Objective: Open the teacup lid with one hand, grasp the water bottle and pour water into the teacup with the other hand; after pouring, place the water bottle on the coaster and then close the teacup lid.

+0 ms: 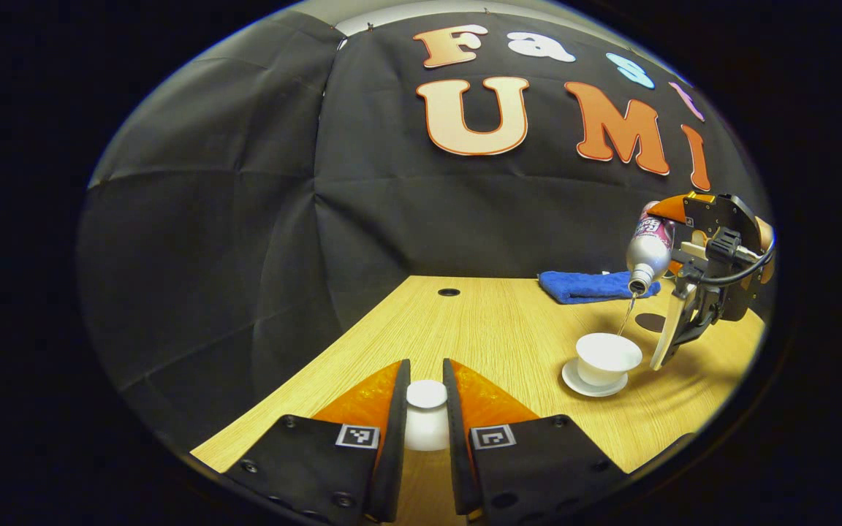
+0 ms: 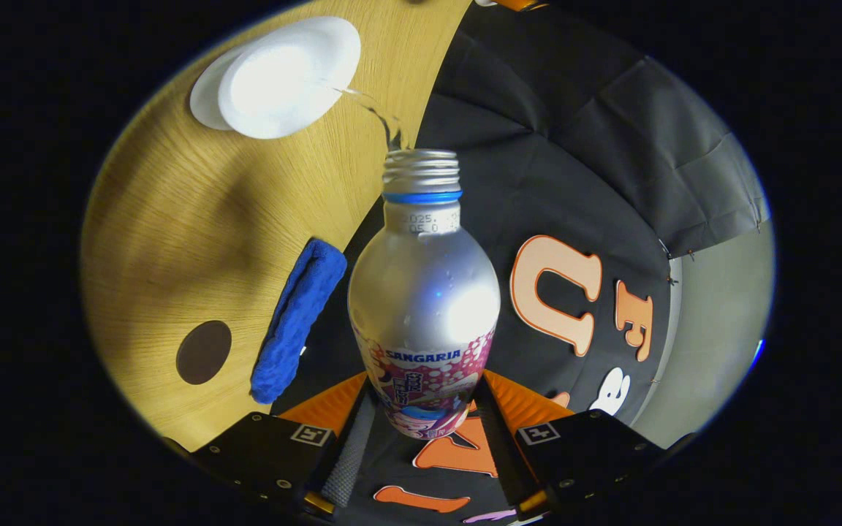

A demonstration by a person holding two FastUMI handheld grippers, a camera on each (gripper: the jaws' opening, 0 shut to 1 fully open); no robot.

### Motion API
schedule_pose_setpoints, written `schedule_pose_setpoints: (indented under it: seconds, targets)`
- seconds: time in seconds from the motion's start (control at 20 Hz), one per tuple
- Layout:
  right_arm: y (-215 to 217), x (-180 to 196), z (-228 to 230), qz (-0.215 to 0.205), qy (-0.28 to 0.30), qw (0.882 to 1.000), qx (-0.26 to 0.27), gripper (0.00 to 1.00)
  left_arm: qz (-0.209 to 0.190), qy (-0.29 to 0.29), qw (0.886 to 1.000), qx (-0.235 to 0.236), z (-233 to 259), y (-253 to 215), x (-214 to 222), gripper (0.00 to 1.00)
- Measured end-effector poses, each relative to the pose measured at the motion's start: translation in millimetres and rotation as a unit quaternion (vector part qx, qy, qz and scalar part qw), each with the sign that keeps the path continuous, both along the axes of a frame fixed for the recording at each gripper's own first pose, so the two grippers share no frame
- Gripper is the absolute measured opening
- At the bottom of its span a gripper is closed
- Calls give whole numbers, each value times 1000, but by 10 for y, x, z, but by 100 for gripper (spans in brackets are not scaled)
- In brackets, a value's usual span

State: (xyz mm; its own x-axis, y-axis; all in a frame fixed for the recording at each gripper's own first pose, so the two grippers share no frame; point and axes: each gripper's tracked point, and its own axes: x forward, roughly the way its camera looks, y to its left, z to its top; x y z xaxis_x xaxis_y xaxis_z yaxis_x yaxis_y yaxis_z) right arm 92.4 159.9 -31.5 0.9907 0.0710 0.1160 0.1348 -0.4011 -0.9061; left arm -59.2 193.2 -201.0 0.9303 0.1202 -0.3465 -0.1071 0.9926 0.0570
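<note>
The right gripper, pinching the water bottle tipped neck-down, sends a thin stream into the open teacup on its saucer near the table's right edge, while the left gripper pinches the teacup lid above the near edge

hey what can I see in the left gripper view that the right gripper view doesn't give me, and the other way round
Left gripper view: the left gripper shut on the teacup lid, the round hole in the table, and the right gripper from outside.

Right gripper view: the water bottle close up along its length, threaded mouth toward the cup, held between that gripper's fingers.

Both: the open teacup on its saucer, the poured stream, the blue cloth, the dark coaster.
</note>
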Motion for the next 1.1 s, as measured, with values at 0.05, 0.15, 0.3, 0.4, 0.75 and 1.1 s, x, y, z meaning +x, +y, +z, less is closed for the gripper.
schedule_pose_setpoints:
  seconds: [0.05,0.15,0.3,0.4,0.75,1.1]
  targets:
    - [22,2,44,4,-5,1000,-6,77,1,0,1000,2,2,7,2,32]
    - [32,10,74,12,-5,1000,-12,77,0,0,1000,2,8,2,0,32]
    - [83,0,115,22,-6,999,-31,77,0,0,1000,3,15,6,-23,31]
    - [114,-4,146,28,-12,999,-42,77,-1,-1,1000,4,29,6,-43,32]
    - [162,38,152,43,-3,997,-66,77,2,-2,1000,8,68,39,-99,32]
    - [222,13,155,54,-1,995,-79,77,8,-2,1000,11,93,68,-147,32]
